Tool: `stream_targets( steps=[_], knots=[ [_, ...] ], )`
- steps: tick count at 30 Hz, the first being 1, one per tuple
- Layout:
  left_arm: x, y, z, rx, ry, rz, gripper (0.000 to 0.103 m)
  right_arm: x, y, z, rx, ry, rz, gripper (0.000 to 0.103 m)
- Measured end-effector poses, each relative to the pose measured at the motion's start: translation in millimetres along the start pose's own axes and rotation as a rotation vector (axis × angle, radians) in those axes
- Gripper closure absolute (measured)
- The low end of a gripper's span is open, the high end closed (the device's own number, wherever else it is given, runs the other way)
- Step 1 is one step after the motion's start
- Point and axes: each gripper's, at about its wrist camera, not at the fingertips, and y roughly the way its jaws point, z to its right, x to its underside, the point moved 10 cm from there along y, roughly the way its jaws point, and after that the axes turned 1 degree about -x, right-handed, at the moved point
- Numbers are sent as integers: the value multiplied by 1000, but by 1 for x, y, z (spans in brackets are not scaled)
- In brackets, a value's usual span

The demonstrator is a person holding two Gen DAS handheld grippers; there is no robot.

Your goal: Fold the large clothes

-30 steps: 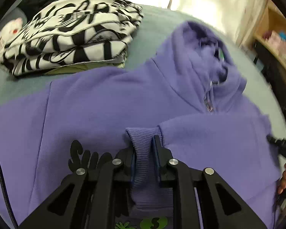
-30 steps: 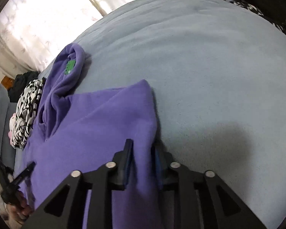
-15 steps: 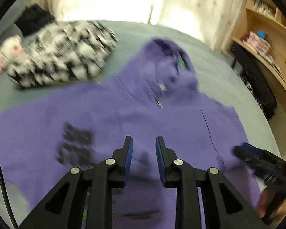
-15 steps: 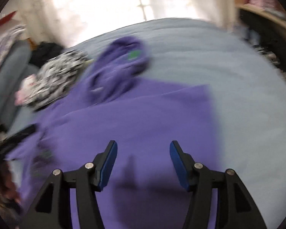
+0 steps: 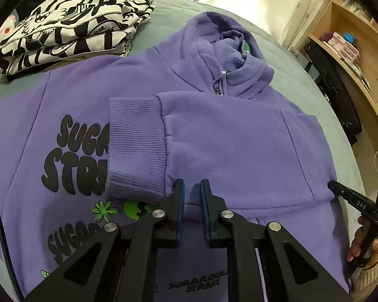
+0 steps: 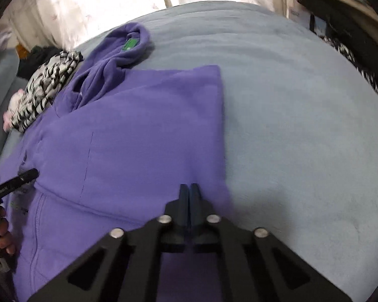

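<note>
Grey-blue bed (image 6: 289,115): purple hoodie (image 5: 214,136) spread flat, folded patterned garment (image 5: 68,27) beside.

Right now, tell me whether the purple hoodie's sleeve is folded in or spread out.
Folded in. The sleeve lies across the purple hoodie, its ribbed cuff covering part of the black chest lettering.

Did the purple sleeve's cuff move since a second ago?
Yes. The cuff was pinched in the left claw; now it lies flat on the hoodie, covering its black lettering.
</note>
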Motion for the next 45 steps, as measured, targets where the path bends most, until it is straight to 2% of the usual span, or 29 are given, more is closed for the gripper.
stream_targets(
  steps=[2, 4, 6, 7, 8, 9, 12, 15, 17, 18, 21, 22, 23, 24, 26, 30, 32, 35, 41, 45],
  knots=[
    [2, -2, 4, -7, 3, 3, 91, 0, 0, -2, 14, 7, -14, 103],
    [-2, -15, 11, -52, 40, 24, 89, -1, -4, -12, 52, -32, -9, 100],
    [-14, -20, 18, -78, 82, 66, 76, -8, -14, -30, 64, -93, 35, 100],
    [-20, -22, 20, -84, 91, 84, 71, -13, -18, -41, 52, -109, 51, 100],
    [-27, -24, 21, -92, 89, 100, 59, -20, -16, -52, 31, -112, 58, 99],
    [-35, -25, 21, -97, 74, 113, 53, -27, -13, -62, 11, -109, 58, 96],
    [-53, -16, 17, -89, 12, 114, 53, -48, 5, -86, -47, -82, 57, 90],
    [-62, 8, 6, -88, -53, 79, 53, -64, 28, -97, -53, -82, 48, 89],
    [-64, 26, -7, -119, -80, 52, 53, -72, 43, -93, -32, -83, 41, 89],
    [-64, 35, -17, -150, -86, 46, 53, -76, 49, -87, -1, -83, 44, 89],
    [-70, 39, -31, -163, -70, 85, 54, -88, 57, -38, 100, -35, 71, 89],
    [-71, 38, -33, -165, -64, 92, 54, -92, 57, -18, 105, 9, 80, 91],
    [-71, 38, -35, -162, -57, 96, 54, -94, 57, -2, 43, 68, 83, 98],
    [-71, 38, -36, -159, -49, 100, 54, -94, 55, 10, -14, 124, 77, 100],
    [-68, 39, -34, -175, -22, 106, 54, -93, 48, 29, 41, 143, 86, 101],
    [-69, 39, -28, -227, 33, 106, 54, -83, 41, 28, 84, 104, 75, 96],
    [-68, 36, -26, -232, 36, 92, 54, -80, 35, 23, 102, 92, 76, 90],
    [-64, 25, -26, -230, 21, 74, 54, -77, 23, 13, 77, 110, 72, 79],
    [-49, -25, -34, -284, 14, 86, 54, -61, -18, -19, 14, 100, 86, 78],
    [-29, -74, -38, -298, -13, 115, 54, -34, -51, -43, -34, 103, 74, 78]
  ],
)
